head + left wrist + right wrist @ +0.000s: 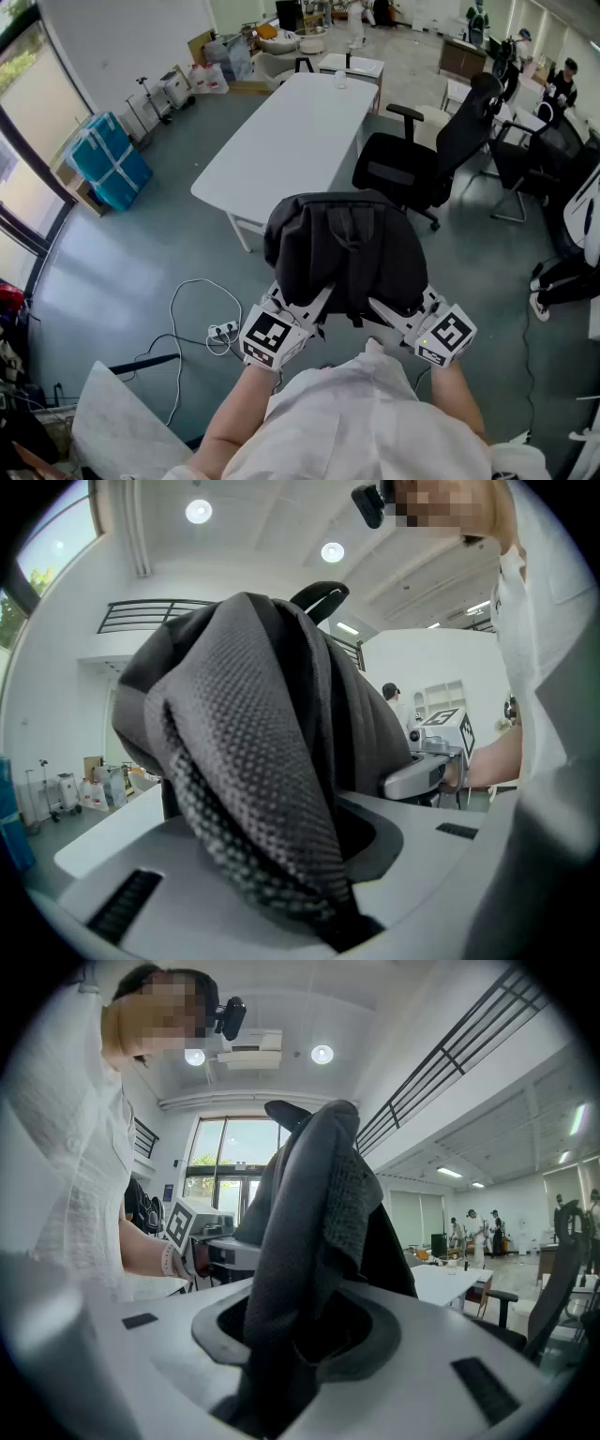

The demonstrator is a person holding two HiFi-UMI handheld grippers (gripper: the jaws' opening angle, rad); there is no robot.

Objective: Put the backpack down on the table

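A black backpack (342,253) hangs in the air in front of me, above the floor and short of the long white table (291,122). My left gripper (314,307) is shut on a mesh-padded shoulder strap (253,761) at the pack's lower left. My right gripper (380,311) is shut on the other dark strap (300,1241) at its lower right. In the left gripper view the strap runs down between the jaws of the left gripper (323,897). The right gripper view shows fabric bunched between the jaws of the right gripper (277,1372). The pack hides both sets of fingertips in the head view.
A black office chair (422,159) stands beside the table's right side. White cables and a power strip (220,330) lie on the floor at my left. A blue wrapped box (108,159) sits by the window. More chairs and desks are at the right, and people at the far back.
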